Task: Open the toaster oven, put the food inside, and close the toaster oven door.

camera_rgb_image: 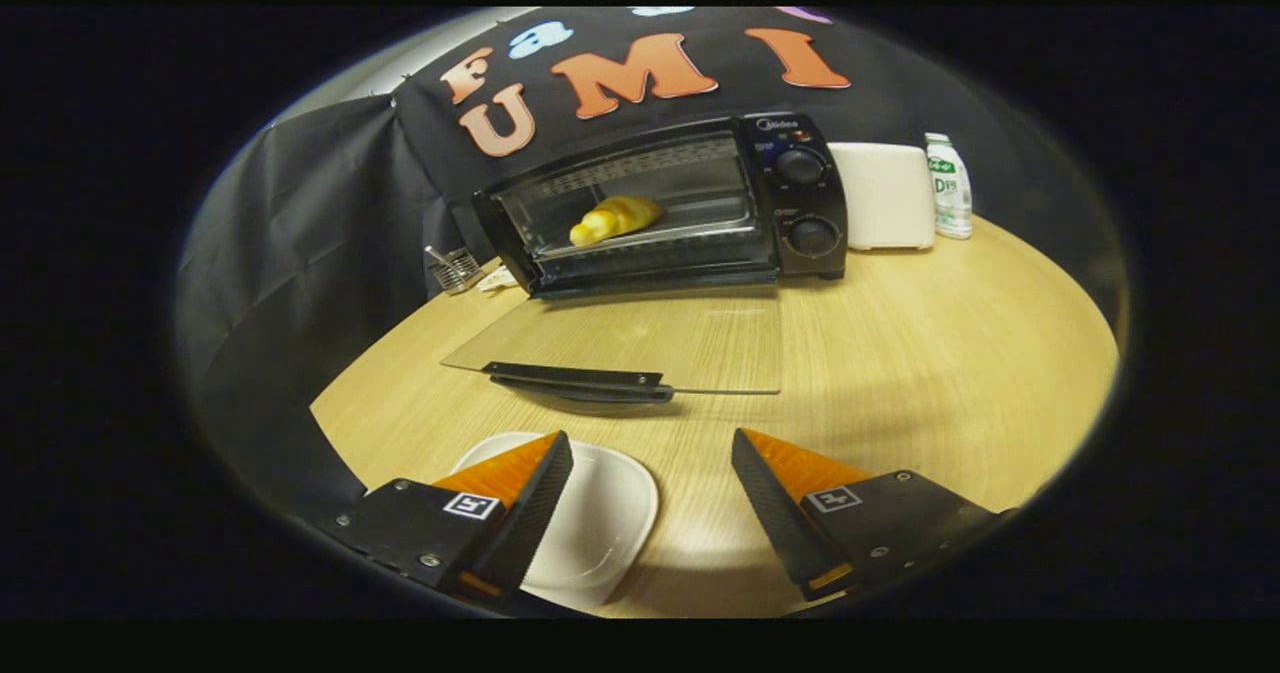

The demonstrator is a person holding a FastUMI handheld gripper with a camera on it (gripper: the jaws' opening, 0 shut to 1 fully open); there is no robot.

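A black toaster oven (790, 198) stands at the back of the round wooden table. Its glass door (640, 338) lies folded down flat toward me, with the dark handle (580, 378) at its front edge. A yellow bread roll (615, 219) rests on the rack inside the oven. My gripper (650, 453) is open above the table, well short of the door handle, with nothing between its fingers. A white empty plate (600, 523) lies under and beside the left finger.
A white box-shaped appliance (885, 196) and a small white and green bottle (948, 186) stand to the right of the oven. A small metal wire object (455, 266) sits to the oven's left. Bare wooden table (950, 353) stretches to the right.
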